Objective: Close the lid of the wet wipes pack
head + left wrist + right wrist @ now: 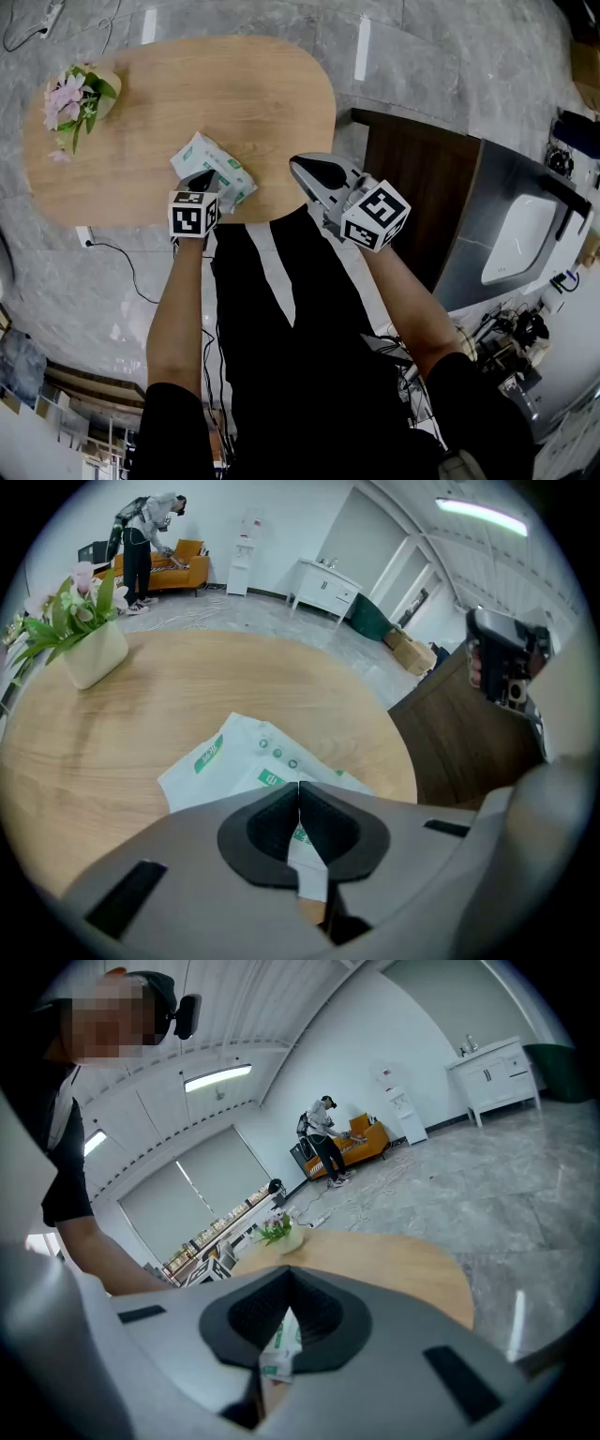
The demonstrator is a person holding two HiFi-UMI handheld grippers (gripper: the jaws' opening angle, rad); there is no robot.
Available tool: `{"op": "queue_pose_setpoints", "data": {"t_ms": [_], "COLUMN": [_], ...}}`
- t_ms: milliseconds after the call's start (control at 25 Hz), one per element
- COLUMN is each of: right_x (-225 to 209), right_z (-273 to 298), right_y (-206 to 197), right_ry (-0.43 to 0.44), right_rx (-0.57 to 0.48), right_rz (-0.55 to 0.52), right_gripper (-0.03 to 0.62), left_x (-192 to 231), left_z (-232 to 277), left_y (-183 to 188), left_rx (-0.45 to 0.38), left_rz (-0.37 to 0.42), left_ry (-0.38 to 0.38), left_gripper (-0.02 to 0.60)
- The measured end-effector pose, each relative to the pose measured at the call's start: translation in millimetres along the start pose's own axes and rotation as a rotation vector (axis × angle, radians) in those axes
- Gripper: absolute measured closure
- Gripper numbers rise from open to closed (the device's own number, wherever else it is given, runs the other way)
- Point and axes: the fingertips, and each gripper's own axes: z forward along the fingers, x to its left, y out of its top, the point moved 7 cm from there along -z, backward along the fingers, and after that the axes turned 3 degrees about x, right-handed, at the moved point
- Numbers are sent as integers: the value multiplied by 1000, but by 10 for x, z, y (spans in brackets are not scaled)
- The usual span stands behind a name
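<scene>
The wet wipes pack (217, 164), white with green print, lies flat near the front edge of the oval wooden table (141, 112). My left gripper (204, 179) hovers over the pack's near end, its jaws shut with nothing between them. In the left gripper view the pack (246, 759) shows just beyond the shut left gripper (299, 787), which hides the lid area. My right gripper (300, 169) is held off the table's right edge, also shut and empty. In the right gripper view a sliver of the pack (280, 1348) shows below the right gripper (289, 1276).
A pot of pink flowers (77, 96) stands at the table's far left. A dark wooden cabinet (422, 183) and a grey unit with a white basin (520, 239) stand to the right. A power strip (86, 235) lies on the floor. A person (141, 534) bends over far behind.
</scene>
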Motion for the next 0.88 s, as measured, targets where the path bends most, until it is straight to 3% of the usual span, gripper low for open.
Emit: {"op": "queue_pose_setpoints", "data": {"t_ms": [480,880], "right_x": [-42,107], "right_z": [-8,-26], "right_y": [-39,34], "right_ry": [5,10], "right_rx": [-2,-2], "right_rz": [7,-25], "right_gripper": [585,585], "left_x": [-20,24], "left_z": [70,-109], "left_y": [67,15], "left_rx": [81,-26], "left_rz": [30,-78], "left_ry": [25,-13], "left_gripper": [566,565]}}
